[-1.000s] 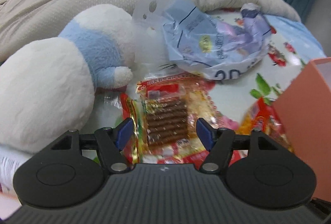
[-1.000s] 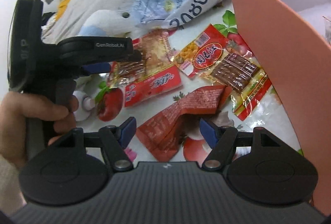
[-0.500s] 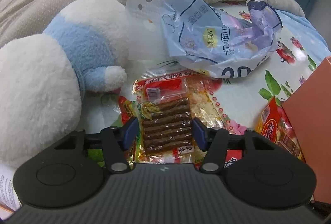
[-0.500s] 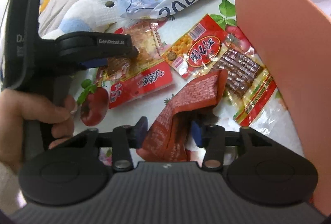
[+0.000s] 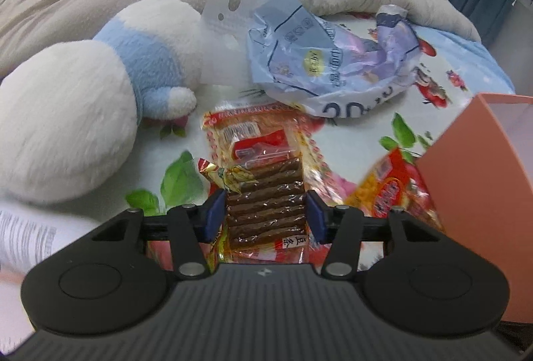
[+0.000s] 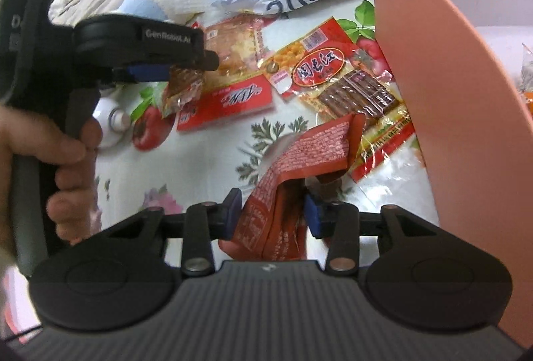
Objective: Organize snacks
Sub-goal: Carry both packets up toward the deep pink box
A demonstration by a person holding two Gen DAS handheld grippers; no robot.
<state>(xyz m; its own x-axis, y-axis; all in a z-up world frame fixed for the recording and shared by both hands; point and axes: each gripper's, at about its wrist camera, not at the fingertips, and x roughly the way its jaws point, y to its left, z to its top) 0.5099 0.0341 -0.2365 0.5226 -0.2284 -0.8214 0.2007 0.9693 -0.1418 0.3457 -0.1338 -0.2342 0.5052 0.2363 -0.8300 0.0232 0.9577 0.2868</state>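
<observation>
Your left hand-held gripper [image 5: 265, 214] has been closing and now has its pads against the sides of the clear pack of brown sticks [image 5: 266, 191] near the plush toy [image 5: 83, 114]; your right hand-held gripper [image 6: 272, 214] has been closing and pinches the crumpled red pouch [image 6: 299, 161] beside the pink box [image 6: 443, 68]. Both packs look light, soft and slippery, so grip the flat sealed edges. I count five snack packs on the bed, one box.

The snack packets [image 5: 266, 194] were glossy, crinkled plastic film; the plush toy [image 5: 66, 114] was fluffy cloth; the pink box [image 6: 449, 94] looked matt and smooth.
</observation>
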